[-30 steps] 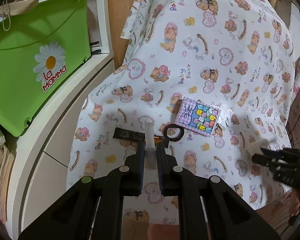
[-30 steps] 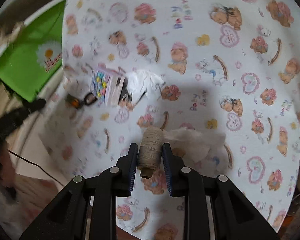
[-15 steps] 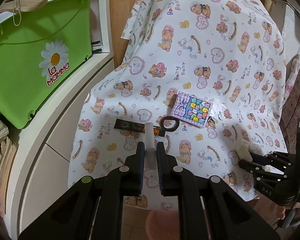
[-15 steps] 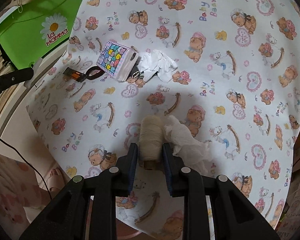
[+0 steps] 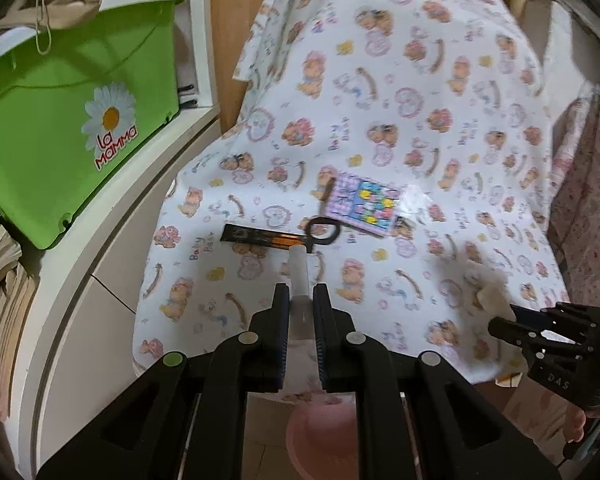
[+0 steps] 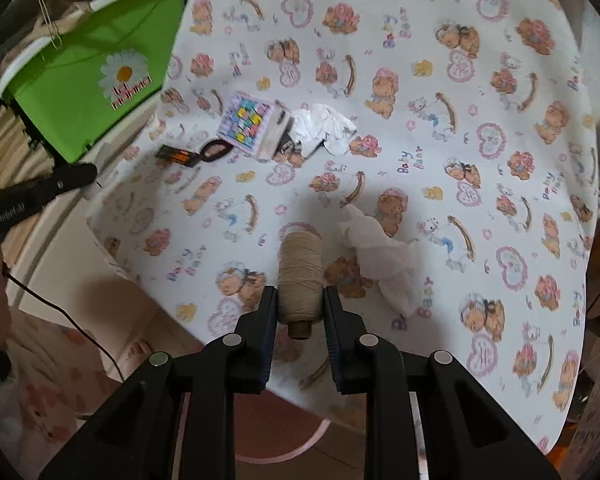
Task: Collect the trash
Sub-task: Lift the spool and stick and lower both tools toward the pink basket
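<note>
Beige thread on a spool point(image 6: 300, 276) sits between the pads of my right gripper point(image 6: 300, 300), whose jaws are closing on it; my left gripper point(image 5: 301, 300) is clamped on a clear tube point(image 5: 299, 276). Both hang over the near edge of a bear-print cloth point(image 5: 420, 100).

Only my right view shows the two crumpled tissues: one point(image 6: 380, 248) just beside the spool, another point(image 6: 324, 128) against the small patterned box point(image 6: 246, 122). It also shows a sleeve point(image 6: 40, 380) with pink hearts, low on its left side. Only my left view shows the stacked papers point(image 5: 0, 300) under the green tub point(image 5: 60, 120) and the wood panel point(image 5: 228, 40) behind the cloth. A pink bowl point(image 5: 320, 432) lies on the floor below both grippers.

Against a second ago, both hands have drawn back toward the cloth's edge: the floor and bowl now show beneath me, and the box and scissors point(image 5: 284, 236) sit further up the frame.

The tub reads "la MaMMa" beside a daisy. The cloth repeats "Baby Bear". My right gripper's body shows "DAS" in the left view.
</note>
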The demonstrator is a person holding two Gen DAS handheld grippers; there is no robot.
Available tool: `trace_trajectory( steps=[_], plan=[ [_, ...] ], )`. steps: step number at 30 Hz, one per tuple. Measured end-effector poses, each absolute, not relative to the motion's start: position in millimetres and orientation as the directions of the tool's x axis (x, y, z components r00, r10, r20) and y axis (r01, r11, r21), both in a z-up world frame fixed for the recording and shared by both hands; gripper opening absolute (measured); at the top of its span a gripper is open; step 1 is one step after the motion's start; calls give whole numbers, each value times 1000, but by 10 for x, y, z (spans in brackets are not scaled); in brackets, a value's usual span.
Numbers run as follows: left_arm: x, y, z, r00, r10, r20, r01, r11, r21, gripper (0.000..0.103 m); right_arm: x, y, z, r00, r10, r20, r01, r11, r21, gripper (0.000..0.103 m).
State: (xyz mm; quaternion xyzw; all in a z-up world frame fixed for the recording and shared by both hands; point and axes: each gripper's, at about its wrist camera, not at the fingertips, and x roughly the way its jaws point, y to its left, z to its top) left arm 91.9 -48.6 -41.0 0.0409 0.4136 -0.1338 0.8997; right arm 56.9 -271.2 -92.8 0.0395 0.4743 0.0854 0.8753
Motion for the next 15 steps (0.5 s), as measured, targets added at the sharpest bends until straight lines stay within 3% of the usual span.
trace_trajectory(
  steps=[5, 15],
  plan=[
    [586, -469, -445, 599, -252, -760, 281, 955, -96, 11, 274, -2555, -731, 607, 144, -781, -114, 989, 93, 24],
    [236, -549, -683, 521, -271, -809, 307, 944, -118, 11, -129, -2211, -697, 614, 194, -765, -180, 978, 104, 24]
  ],
)
